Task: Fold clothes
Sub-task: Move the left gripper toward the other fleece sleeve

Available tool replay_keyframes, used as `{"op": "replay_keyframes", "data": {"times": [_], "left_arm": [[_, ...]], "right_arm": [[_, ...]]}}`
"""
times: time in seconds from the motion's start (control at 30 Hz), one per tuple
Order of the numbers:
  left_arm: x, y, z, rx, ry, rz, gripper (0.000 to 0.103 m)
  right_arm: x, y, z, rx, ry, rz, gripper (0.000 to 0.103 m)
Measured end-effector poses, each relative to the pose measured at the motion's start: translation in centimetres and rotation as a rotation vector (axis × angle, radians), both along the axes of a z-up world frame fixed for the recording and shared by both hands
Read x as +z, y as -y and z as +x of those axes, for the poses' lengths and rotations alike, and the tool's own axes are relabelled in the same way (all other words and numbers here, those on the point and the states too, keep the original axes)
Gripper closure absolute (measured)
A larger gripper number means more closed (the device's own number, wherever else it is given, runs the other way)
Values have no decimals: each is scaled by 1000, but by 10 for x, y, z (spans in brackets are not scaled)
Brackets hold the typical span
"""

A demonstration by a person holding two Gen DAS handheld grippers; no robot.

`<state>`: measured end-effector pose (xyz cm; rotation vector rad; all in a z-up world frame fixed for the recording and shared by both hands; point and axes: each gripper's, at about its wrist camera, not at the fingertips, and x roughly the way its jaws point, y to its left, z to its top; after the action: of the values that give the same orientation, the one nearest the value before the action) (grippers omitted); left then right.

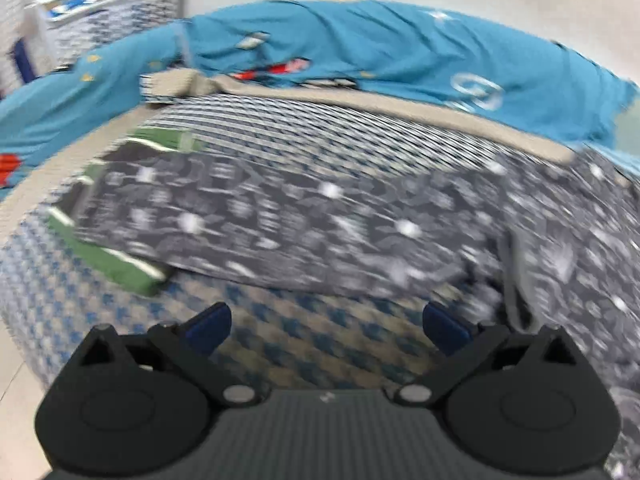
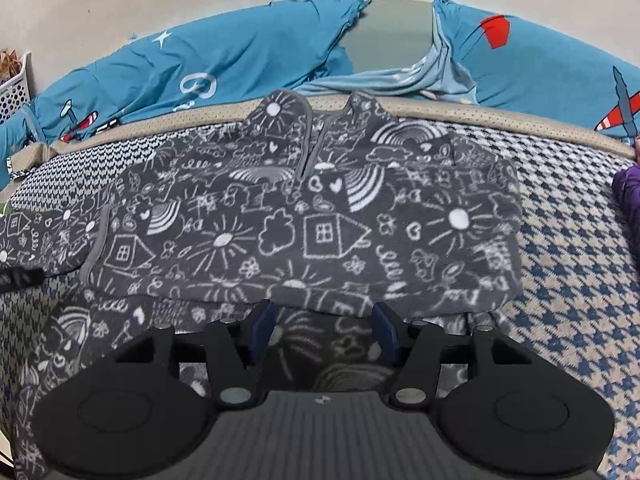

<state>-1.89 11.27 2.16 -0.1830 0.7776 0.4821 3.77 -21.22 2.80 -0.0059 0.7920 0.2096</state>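
Right wrist view takes in the bed (image 2: 560,264) first, its blue-and-beige houndstooth cover running out to a tan edge band, with a teal cartoon-print quilt (image 2: 248,52) bunched along the far side. Spread flat on that cover lies the garment I am folding, a dark grey fleece pullover (image 2: 304,216) printed with white doodles of suns, houses and rainbows; its half-zip collar points away from me and its hem lies nearest my jaws. One sleeve runs off toward the left of this view, and a layer of the same fleece lies under my right gripper (image 2: 322,332). Those jaws stand released, parted about halfway, nothing pressed between the blue pads.

From the left wrist view, blurred, the same sleeve stretches across the cover, with a green-edged garment (image 1: 116,264) poking out at its far end and a white basket (image 1: 112,16) beyond the quilt. My left gripper (image 1: 326,328) hangs over bare cover, jaws wide apart and empty.

I judge I am between folds: the body is laid out, the sleeve not yet brought in. Next I need to pinch the sleeve near its cuff and carry it across the chest without dragging the body askew.
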Motion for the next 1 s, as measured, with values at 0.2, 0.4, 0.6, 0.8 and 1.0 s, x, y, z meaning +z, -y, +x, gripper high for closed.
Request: {"op": "replay_keyframes", "data": {"times": [0.2, 0.4, 0.6, 0.8, 1.0], "left_arm": [[17, -48, -8, 123, 15, 52, 9], [30, -91, -10, 210, 24, 82, 10], [35, -138, -11, 277, 34, 34, 10], [37, -168, -13, 266, 72, -49, 17], [37, -192, -12, 242, 109, -151, 34]], "right_arm": [[-11, -6, -1, 17, -30, -20, 43], [-16, -10, -2, 19, -20, -39, 41], [-20, -12, -3, 31, -9, -56, 40], [-22, -14, -2, 34, -4, -76, 38], [-23, -16, -2, 38, 3, -88, 37]]}}
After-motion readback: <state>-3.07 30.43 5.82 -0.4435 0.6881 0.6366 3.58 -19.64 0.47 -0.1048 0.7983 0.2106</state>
